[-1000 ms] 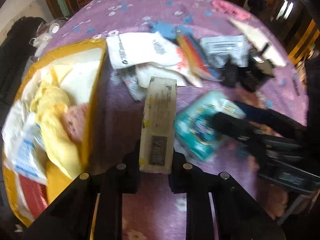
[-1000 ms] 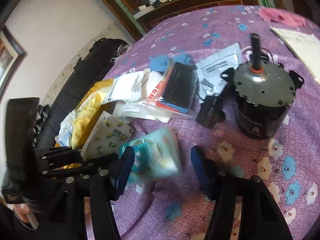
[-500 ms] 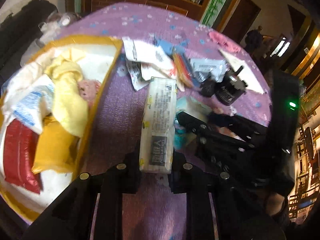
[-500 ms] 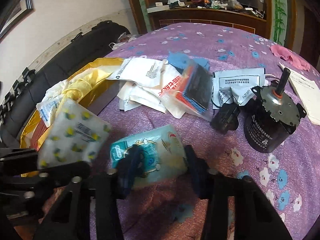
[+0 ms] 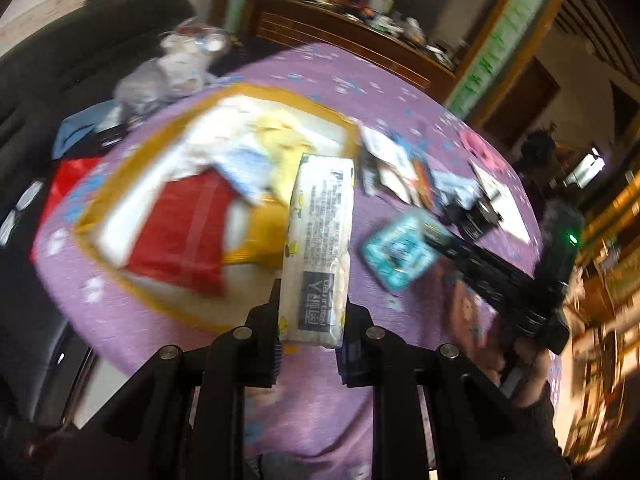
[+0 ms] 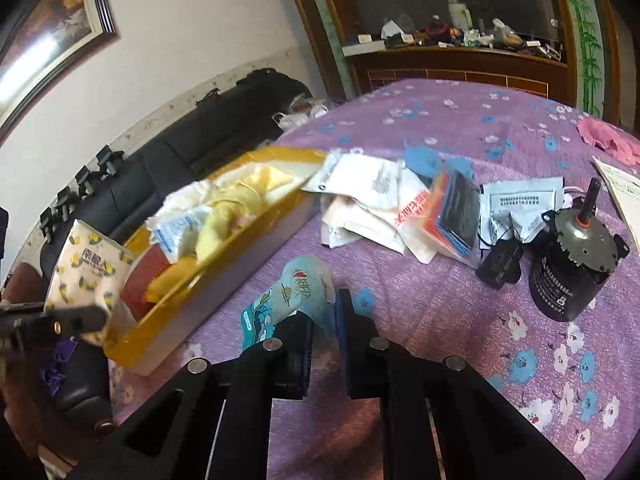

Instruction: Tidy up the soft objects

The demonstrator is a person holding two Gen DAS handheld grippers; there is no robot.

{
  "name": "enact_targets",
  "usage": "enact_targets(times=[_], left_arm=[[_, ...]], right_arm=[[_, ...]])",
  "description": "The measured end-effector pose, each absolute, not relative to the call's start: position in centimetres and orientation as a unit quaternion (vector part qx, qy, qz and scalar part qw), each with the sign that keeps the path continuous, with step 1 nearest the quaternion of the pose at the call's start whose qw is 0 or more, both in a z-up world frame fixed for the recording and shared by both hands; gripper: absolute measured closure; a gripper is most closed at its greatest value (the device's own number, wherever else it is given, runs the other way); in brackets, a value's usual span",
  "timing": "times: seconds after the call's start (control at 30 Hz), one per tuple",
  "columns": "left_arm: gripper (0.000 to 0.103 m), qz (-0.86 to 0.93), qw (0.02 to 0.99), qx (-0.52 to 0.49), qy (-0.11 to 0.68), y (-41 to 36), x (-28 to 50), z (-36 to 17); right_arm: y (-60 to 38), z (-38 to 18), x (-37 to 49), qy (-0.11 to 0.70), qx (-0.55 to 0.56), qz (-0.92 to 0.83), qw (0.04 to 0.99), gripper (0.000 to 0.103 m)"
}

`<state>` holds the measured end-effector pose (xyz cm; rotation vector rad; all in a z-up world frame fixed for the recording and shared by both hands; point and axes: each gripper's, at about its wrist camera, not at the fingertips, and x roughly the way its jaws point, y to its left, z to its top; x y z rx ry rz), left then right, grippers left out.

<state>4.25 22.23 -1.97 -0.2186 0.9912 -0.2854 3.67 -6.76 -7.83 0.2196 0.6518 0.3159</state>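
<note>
My left gripper (image 5: 310, 312) is shut on a long white tissue pack (image 5: 320, 240) with a lemon print, held in the air over the near edge of the yellow tray (image 5: 288, 94). The tray holds a yellow cloth (image 5: 284, 140), a red packet (image 5: 180, 232) and white wrappers. In the right wrist view the same pack (image 6: 90, 272) hangs left of the tray (image 6: 192, 300). My right gripper (image 6: 322, 320) is closing on a teal tissue pack (image 6: 296, 292), which is squeezed and bent between the pads just above the purple cloth. The left wrist view shows that teal pack (image 5: 396, 254) too.
A heap of white and red packets (image 6: 372, 196) lies beyond the tray. A black motor (image 6: 572, 268) and a small black adapter (image 6: 500, 264) stand to the right. A pink cloth (image 6: 608, 138) and papers lie at the far right. A black sofa (image 6: 200, 132) runs behind the table.
The left gripper has risen, rolled and swung left over the tray with the white pack. The right gripper's jaws have come together on the teal pack and lifted its end.
</note>
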Motion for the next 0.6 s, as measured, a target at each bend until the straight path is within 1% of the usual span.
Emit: enact_targets(times=[0.17,0.23,0.33,0.6], left_arm=[[0.085,-0.104,0.871,-0.122,0.465,25.7,4.9,-1.7],[0.085,-0.097,0.872,-0.120,0.465,26.3,5.5,-1.8],[0.085,-0.098,0.872,-0.113,0.466,26.7,6.7,-2.3],[0.085,-0.114,0.857,-0.113,0.489,27.9,10.1,-5.9]], right_arm=[[-5.9,-4.8,1.0,0.304,0.148,0.194,0.921,0.093],[-4.0,-2.8,0.6,0.290,0.143,0.211,0.923,0.093],[-0.8,-1.7,1.5,0.290,0.115,0.223,0.924,0.093],[6.9,-4.6,6.7,0.358,0.042,0.217,0.907,0.092]])
